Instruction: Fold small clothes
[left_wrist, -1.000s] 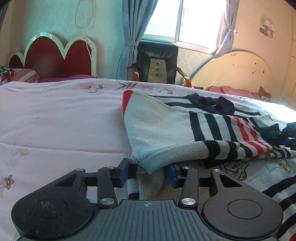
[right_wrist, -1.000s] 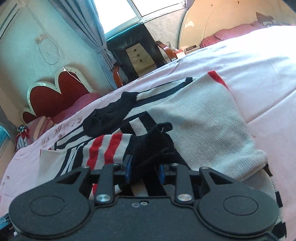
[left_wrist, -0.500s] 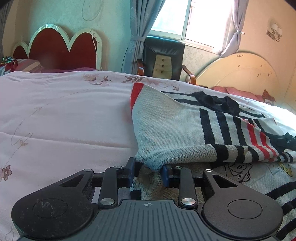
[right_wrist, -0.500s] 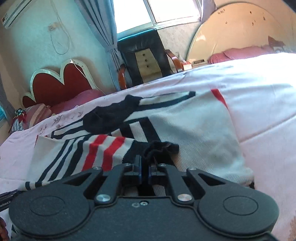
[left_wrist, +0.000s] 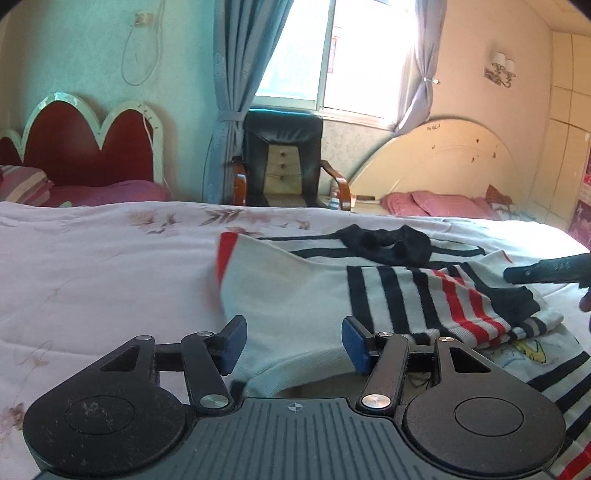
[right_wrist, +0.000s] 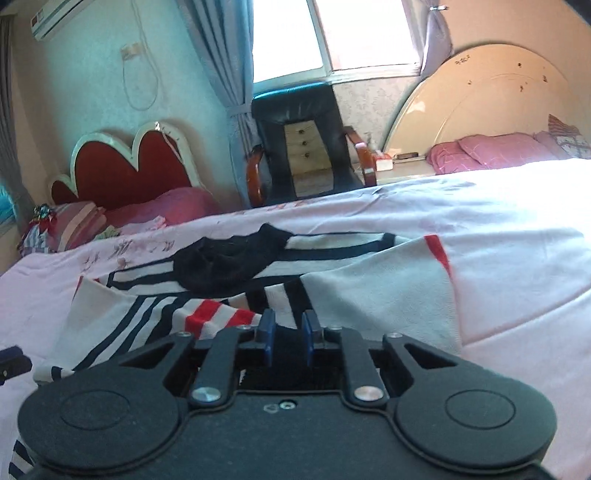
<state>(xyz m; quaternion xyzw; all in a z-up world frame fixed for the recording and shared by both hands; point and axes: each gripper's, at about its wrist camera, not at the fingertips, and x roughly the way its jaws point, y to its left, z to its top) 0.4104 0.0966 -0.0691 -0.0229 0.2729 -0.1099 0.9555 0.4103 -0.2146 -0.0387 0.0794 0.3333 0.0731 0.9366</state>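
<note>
Your left claw (left_wrist: 293, 345) stands open over the bed (left_wrist: 92, 266): its blue pads (left_wrist: 236, 341) are well apart, having just spread, and the pale knitted edge of the striped sweater (left_wrist: 303, 306) lies between them without either pad pressing on it. The sweater is spread on the pink floral bedcover, folded over on itself so that a plain pale panel with a red band at its far corner faces you, and the black and red stripes run off to the right (the black cuff end lies there too). A small black garment (left_wrist: 388, 242) sits crumpled on the sweater's far part.

Your right claw (right_wrist: 288, 334) has its jaws nearly together, though they have just eased apart a little; dark fabric shows in the narrow gap, but you cannot tell from this view whether the pads press on it. In the left view that claw shows only as a dark bar at the right edge, above the stripes.

Beyond the bed stand a black armchair (left_wrist: 282, 162), a red scalloped headboard (left_wrist: 85, 144) and a cream arched headboard (left_wrist: 436, 158).
</note>
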